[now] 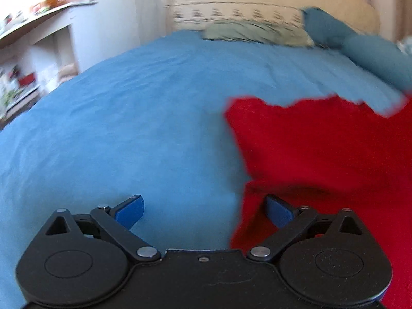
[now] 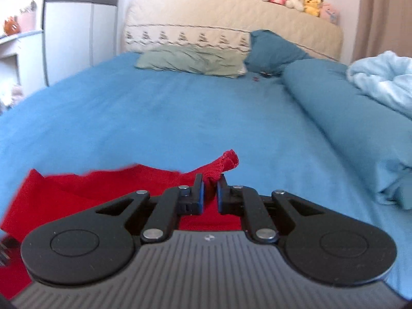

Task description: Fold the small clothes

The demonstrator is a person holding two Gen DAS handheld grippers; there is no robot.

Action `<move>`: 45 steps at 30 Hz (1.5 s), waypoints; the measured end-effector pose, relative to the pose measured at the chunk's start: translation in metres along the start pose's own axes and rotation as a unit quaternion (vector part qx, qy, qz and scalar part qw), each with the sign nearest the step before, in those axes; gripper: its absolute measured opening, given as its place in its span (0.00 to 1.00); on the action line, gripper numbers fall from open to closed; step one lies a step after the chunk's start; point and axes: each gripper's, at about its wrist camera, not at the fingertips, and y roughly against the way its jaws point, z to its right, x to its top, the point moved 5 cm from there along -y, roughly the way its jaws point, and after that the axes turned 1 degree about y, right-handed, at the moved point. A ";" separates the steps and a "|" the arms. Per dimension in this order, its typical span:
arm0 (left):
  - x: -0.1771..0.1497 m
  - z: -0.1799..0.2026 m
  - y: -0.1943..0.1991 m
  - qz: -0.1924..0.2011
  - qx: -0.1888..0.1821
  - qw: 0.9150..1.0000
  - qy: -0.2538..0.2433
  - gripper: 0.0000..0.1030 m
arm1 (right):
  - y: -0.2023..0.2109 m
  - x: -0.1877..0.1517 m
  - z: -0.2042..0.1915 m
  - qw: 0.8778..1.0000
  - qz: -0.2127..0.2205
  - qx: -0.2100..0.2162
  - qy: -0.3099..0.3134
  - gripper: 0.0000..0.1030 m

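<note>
A red knit garment (image 1: 322,154) lies on the blue bedsheet (image 1: 128,128), filling the right side of the left wrist view. My left gripper (image 1: 204,211) is open and empty, just above the sheet, with its right finger over the garment's left edge. In the right wrist view my right gripper (image 2: 210,190) is shut on a ribbed corner of the red garment (image 2: 226,162), lifting it a little off the blue bedsheet (image 2: 180,118). The rest of the garment spreads to the left below the gripper.
A green pillow (image 2: 190,61) and a teal pillow (image 2: 273,51) lie at the beige headboard (image 2: 231,15). A rolled teal duvet (image 2: 347,118) and a pale blue blanket (image 2: 383,77) lie along the right. White shelves (image 1: 38,51) stand left of the bed.
</note>
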 end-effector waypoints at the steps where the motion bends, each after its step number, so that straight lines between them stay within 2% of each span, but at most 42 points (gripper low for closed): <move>1: 0.001 -0.003 -0.001 0.001 -0.002 1.000 0.015 0.98 | -0.005 -0.007 0.011 1.000 -0.009 -0.005 -0.011 0.24; 3: 0.000 -0.005 -0.002 -0.002 -0.001 1.000 0.020 0.99 | -0.016 -0.021 0.028 0.999 -0.027 -0.002 -0.042 0.24; 8: -0.006 -0.011 0.002 -0.030 0.030 0.999 0.010 1.00 | -0.033 -0.052 0.055 0.994 -0.049 -0.002 -0.096 0.24; 10: -0.009 -0.017 0.004 -0.039 0.033 0.999 0.020 1.00 | -0.037 -0.066 0.061 0.993 -0.058 0.001 -0.100 0.24; 14: -0.011 -0.014 0.010 -0.044 0.042 0.998 0.006 1.00 | -0.044 -0.105 0.066 0.992 -0.098 0.006 -0.080 0.27; 15: -0.009 -0.013 0.013 -0.048 0.045 0.998 0.005 1.00 | -0.040 -0.113 0.069 0.992 -0.101 0.001 -0.079 0.32; 17: 0.000 -0.009 0.024 -0.031 0.043 0.999 -0.002 0.99 | -0.029 -0.120 0.073 0.993 -0.089 -0.001 -0.081 0.52; 18: 0.007 -0.003 0.031 -0.008 0.033 0.999 -0.010 0.99 | -0.021 -0.120 0.073 0.994 -0.074 -0.002 -0.079 0.73; 19: 0.013 0.005 0.038 0.013 0.020 1.000 -0.019 1.00 | -0.012 -0.119 0.072 0.996 -0.052 0.003 -0.073 0.86; 20: 0.019 0.016 0.043 0.031 0.005 0.999 -0.031 1.00 | -0.004 -0.117 0.069 0.997 -0.028 0.012 -0.065 0.88; 22: 0.026 0.039 0.045 0.047 -0.031 0.997 -0.044 1.00 | -0.003 -0.115 0.061 0.998 -0.027 0.022 -0.057 0.88; 25: 0.028 0.071 0.032 0.043 -0.081 0.994 -0.055 1.00 | -0.012 -0.110 0.047 0.996 -0.022 0.051 -0.063 0.87; 28: 0.021 0.085 0.021 0.037 -0.101 0.992 -0.064 1.00 | -0.030 -0.115 0.042 0.995 -0.026 0.068 -0.065 0.87; 30: 0.009 0.086 0.007 0.001 -0.098 0.993 -0.066 1.00 | -0.048 -0.130 0.050 0.992 -0.067 0.063 -0.088 0.87; 31: 0.003 0.083 0.001 -0.014 -0.099 0.993 -0.061 1.00 | -0.049 -0.134 0.055 0.991 -0.065 0.067 -0.100 0.87; 34: -0.005 0.082 0.003 -0.004 -0.100 0.992 -0.070 1.00 | -0.040 -0.133 0.058 0.990 -0.055 0.073 -0.104 0.87; 38: -0.009 0.085 0.002 -0.004 -0.085 0.994 -0.073 1.00 | -0.034 -0.106 0.063 0.989 0.001 0.087 -0.123 0.88; 41: -0.009 0.086 0.000 -0.003 -0.087 0.993 -0.074 1.00 | -0.065 -0.096 0.062 0.985 -0.027 0.098 -0.137 0.89; 43: -0.010 0.082 -0.002 -0.004 -0.091 0.993 -0.070 1.00 | -0.092 -0.104 0.063 0.986 -0.061 0.083 -0.132 0.88; 45: -0.010 0.083 -0.001 -0.002 -0.090 0.993 -0.072 1.00 | -0.100 -0.107 0.065 0.988 -0.051 0.073 -0.126 0.88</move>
